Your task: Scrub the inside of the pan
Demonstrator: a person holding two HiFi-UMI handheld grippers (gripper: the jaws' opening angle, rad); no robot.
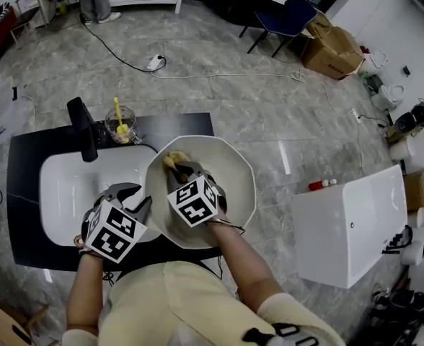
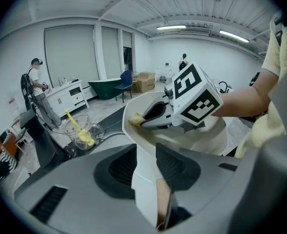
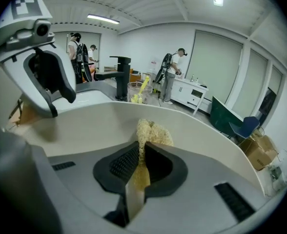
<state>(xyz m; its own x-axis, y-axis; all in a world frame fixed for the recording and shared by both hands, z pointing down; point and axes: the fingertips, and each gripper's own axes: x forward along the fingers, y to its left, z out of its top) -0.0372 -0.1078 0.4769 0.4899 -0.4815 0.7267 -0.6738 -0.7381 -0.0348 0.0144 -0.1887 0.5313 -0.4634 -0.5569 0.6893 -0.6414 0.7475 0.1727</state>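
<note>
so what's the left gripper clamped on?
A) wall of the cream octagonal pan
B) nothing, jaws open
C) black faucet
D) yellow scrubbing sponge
A: in its own view the left gripper has its jaws shut on the wall of the cream octagonal pan; the yellow scrubbing sponge is pinched in the right gripper.

From where I stand: one pan [image 1: 235, 166] and one sponge [image 1: 174, 160]. Two grippers, the left gripper [image 1: 146, 206] and the right gripper [image 1: 177, 169]. One sink [image 1: 60, 193], with one tap [image 1: 84, 127]. One jar [image 1: 125, 120], with one brush [image 1: 117, 114] in it. One chair [image 1: 284, 16]. One power strip [image 1: 154, 62] on the floor. Three people at the back of the room: a person [image 3: 76, 45], a second person [image 3: 92, 52] just beside, and a third person [image 3: 172, 74] well apart from those two.
</note>
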